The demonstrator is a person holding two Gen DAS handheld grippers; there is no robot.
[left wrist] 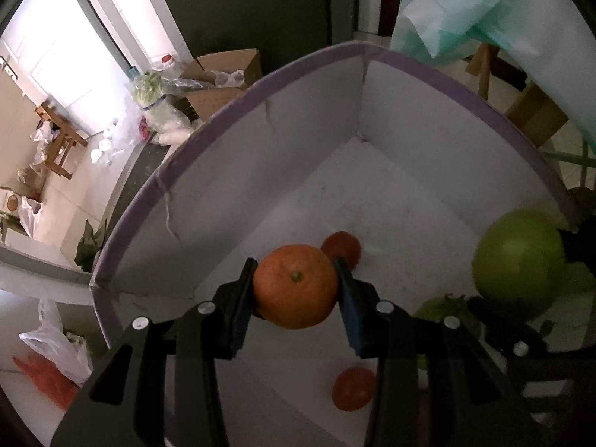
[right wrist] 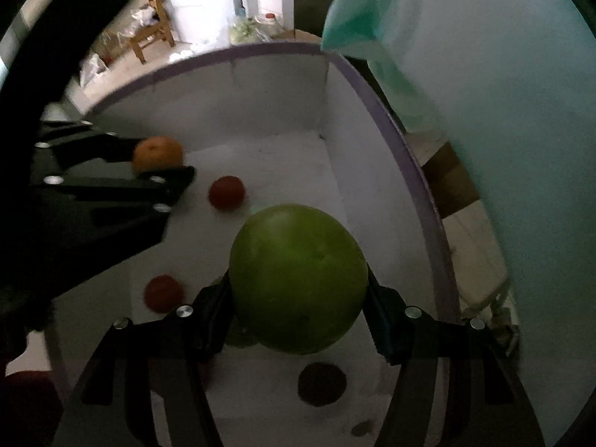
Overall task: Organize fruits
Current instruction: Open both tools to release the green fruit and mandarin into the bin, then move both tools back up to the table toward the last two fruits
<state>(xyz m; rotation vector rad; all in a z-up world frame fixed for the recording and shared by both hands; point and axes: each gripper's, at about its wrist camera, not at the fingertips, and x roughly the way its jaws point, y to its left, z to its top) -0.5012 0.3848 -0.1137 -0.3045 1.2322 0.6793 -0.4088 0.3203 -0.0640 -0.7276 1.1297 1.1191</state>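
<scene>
My left gripper (left wrist: 296, 290) is shut on an orange (left wrist: 296, 286) and holds it over the floor of a white box with a purple rim (left wrist: 223, 111). My right gripper (right wrist: 298, 298) is shut on a large green fruit (right wrist: 298, 279), also inside the box (right wrist: 409, 171). The green fruit shows at the right of the left wrist view (left wrist: 519, 264). The orange in the left gripper shows in the right wrist view (right wrist: 158, 153). Two small red fruits (left wrist: 342, 249) (left wrist: 353, 388) lie on the box floor, also seen in the right wrist view (right wrist: 226, 192) (right wrist: 164, 293).
A dark round fruit (right wrist: 322, 383) lies on the box floor under the right gripper. A pale green plastic bag (right wrist: 484, 93) hangs beside the box on the right. Cardboard boxes (left wrist: 227, 70), bags and a wooden stool (right wrist: 152, 33) stand on the floor beyond.
</scene>
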